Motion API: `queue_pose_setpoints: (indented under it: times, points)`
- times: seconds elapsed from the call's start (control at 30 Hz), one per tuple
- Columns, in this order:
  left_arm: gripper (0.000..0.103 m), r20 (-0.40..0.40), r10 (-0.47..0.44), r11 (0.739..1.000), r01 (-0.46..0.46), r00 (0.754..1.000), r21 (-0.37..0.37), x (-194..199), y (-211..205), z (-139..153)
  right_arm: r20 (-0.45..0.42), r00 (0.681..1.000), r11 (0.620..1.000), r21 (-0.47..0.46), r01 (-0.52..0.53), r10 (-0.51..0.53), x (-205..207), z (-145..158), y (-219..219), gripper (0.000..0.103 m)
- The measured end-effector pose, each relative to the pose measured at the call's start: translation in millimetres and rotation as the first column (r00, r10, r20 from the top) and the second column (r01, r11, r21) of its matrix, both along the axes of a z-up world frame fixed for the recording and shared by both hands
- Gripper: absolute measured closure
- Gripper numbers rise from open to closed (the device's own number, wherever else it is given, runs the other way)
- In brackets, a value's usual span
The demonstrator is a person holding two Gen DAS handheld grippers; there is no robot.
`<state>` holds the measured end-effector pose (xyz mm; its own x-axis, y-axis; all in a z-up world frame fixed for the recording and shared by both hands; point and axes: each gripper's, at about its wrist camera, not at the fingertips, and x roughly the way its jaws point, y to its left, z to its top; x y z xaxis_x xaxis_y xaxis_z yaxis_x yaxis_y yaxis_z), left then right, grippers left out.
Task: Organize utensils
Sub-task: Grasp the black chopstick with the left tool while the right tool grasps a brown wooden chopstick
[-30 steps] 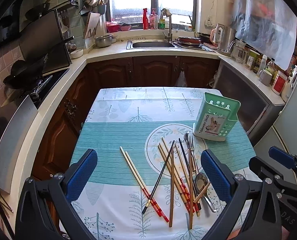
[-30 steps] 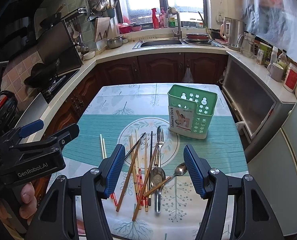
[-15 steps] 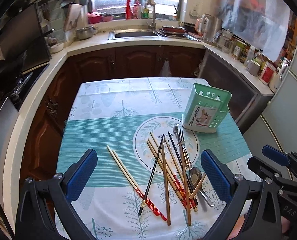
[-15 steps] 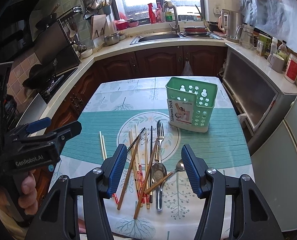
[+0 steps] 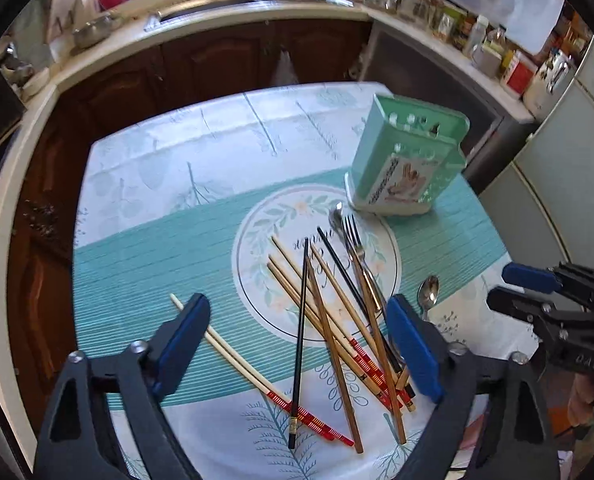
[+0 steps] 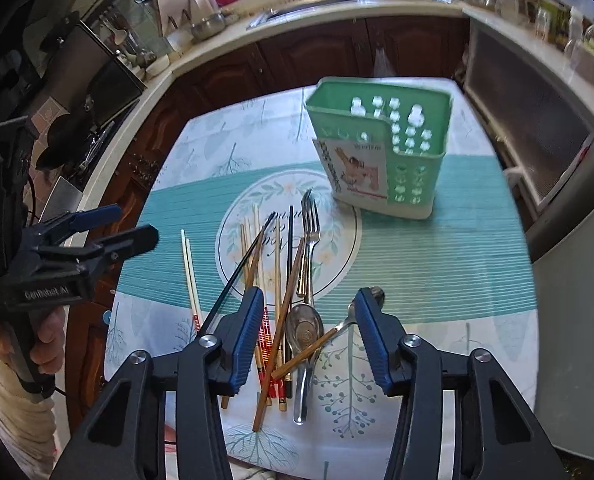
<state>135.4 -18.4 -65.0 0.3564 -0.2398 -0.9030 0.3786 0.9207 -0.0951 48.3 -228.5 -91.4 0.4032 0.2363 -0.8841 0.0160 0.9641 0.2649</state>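
**Claws drop toward the utensil pile**

Both claws have sunk closer to the pile since a second ago. Chopsticks (image 5: 329, 320), fork (image 6: 309, 232) and spoon (image 6: 305, 328) lie crossed on the surface (image 5: 157, 248), near the green holder (image 6: 381, 152). Left claw (image 5: 297, 344) and right claw (image 6: 309, 336) hang above the pile, jaws apart but closing, gripping nothing.

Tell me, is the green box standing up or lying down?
Standing up. The green box sits on its base, open top upward.
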Motion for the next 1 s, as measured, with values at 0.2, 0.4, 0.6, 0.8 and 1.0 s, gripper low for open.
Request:
queue_pose_setpoints:
  times: [0.2,0.4,0.6,0.8,1.0]
  points:
    - [0.055,-0.170,-0.057,0.998,0.063,0.984,0.028,17,-16,-60,-0.077,0.996,0.998,0.051,-0.036,0.039,41,-46,11,0.065]
    - [0.077,-0.277,-0.058,0.994,0.082,0.959,0.074,23,-17,-103,-0.131,0.988,0.995,0.064,-0.073,0.081,62,-75,35,0.065]
    - [0.085,-0.312,-0.058,0.990,0.094,0.948,0.102,22,-17,-119,-0.168,0.980,0.993,0.074,-0.097,0.108,67,-90,54,0.065]
    - [0.090,-0.327,-0.056,0.985,0.106,0.943,0.137,22,-17,-132,-0.194,0.976,0.993,0.084,-0.085,0.100,69,-99,60,0.065]
    - [0.099,-0.334,-0.038,0.984,0.094,0.942,0.153,21,-13,-139,-0.211,0.973,0.993,0.088,-0.075,0.092,78,-104,66,0.065]
